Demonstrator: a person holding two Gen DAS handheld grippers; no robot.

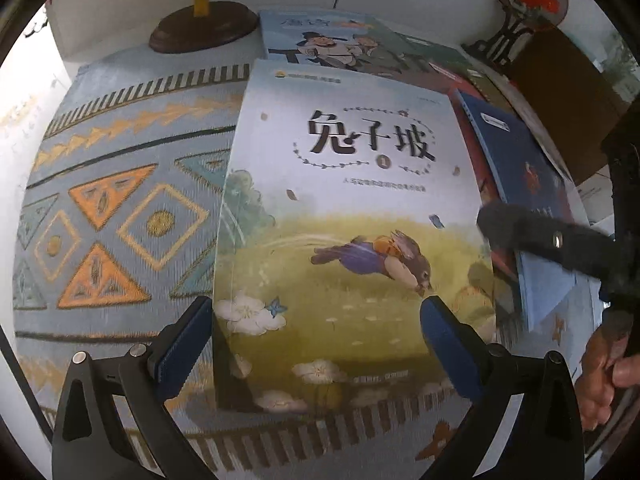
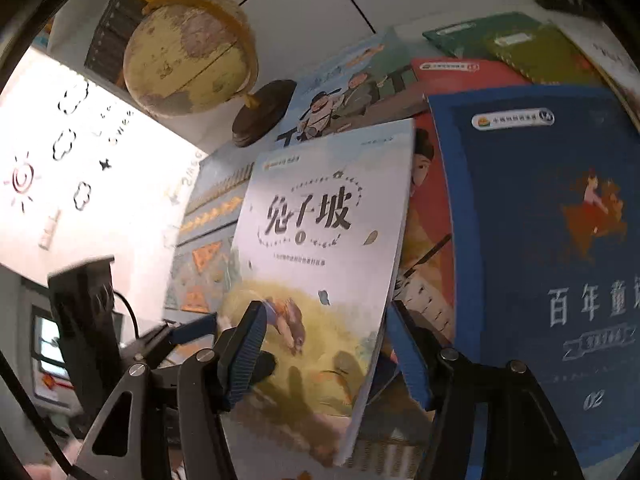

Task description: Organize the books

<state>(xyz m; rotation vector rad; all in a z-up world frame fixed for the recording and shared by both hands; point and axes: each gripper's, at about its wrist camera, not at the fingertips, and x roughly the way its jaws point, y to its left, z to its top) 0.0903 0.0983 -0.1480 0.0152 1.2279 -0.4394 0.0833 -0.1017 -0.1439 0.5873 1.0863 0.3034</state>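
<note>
Right gripper [image 2: 320,344] jaws half-open astride rabbit book [image 2: 320,264] edge, spine toward 12 o'clock; left gripper [image 1: 316,344] jaws wide, straddling it.

Left claw [image 1: 316,320] sat w/ blue pads either side of the rabbit book [image 1: 348,216]: left pad at its left edge, right pad over the cover; actual contact unclear. Book lay on a patterned blue/orange cloth [image 1: 120,208] covering the surface. Behind it, an illustrated book w/ two figures [image 1: 340,46]; to its right, a dark blue book [image 1: 524,184]. Right claw's black finger [image 1: 540,240] reached over the blue book. Globe base [image 1: 204,28] at back; a hand [image 1: 604,368] at right edge.
</note>
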